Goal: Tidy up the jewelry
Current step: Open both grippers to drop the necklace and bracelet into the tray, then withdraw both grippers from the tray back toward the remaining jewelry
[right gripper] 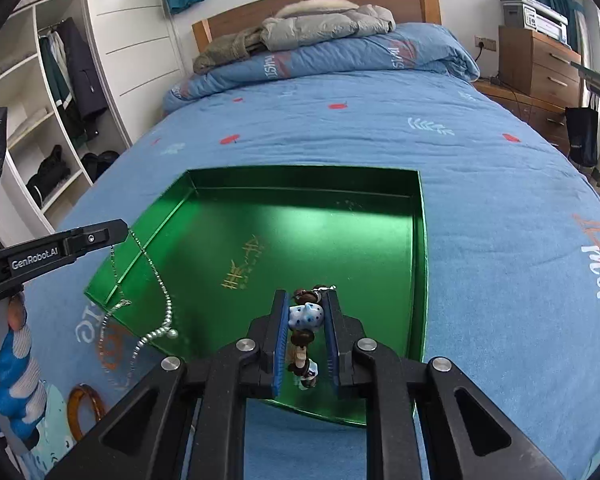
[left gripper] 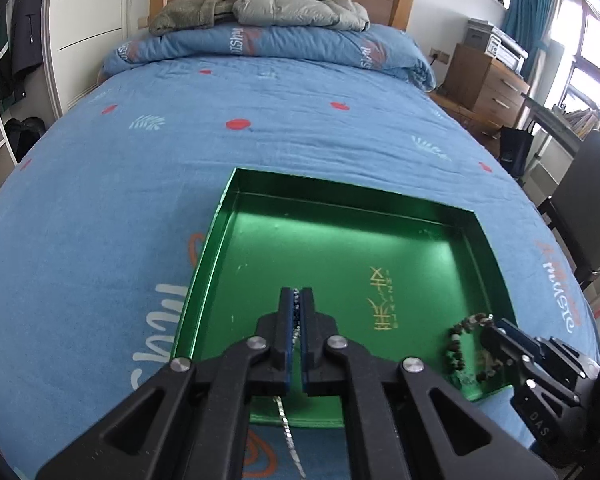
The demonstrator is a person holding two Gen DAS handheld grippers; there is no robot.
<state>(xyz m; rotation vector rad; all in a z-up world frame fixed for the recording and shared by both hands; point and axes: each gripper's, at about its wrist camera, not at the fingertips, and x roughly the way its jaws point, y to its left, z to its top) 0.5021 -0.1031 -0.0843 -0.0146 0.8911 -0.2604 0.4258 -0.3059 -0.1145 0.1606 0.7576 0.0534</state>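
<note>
A shiny green tray (left gripper: 340,216) (right gripper: 416,216) lies on the blue bed. My left gripper (left gripper: 297,292) (right gripper: 120,226) is shut on a silver chain necklace (left gripper: 286,428) (right gripper: 162,292). The chain hangs down over the tray's near left corner and its end trails on the bedcover. My right gripper (right gripper: 306,294) (left gripper: 496,326) is shut on a beaded bracelet (right gripper: 305,316) (left gripper: 458,344) of brown beads with one white, blue-dotted bead. It holds the bracelet low over the tray's near right part.
An amber bangle (right gripper: 85,410) lies on the bedcover left of the tray, beside a blue and white thing (right gripper: 14,384). A folded quilt (left gripper: 268,44) and jackets (left gripper: 292,4) lie at the headboard. A wooden drawer unit (left gripper: 486,88) stands right of the bed, a wardrobe (right gripper: 48,112) left.
</note>
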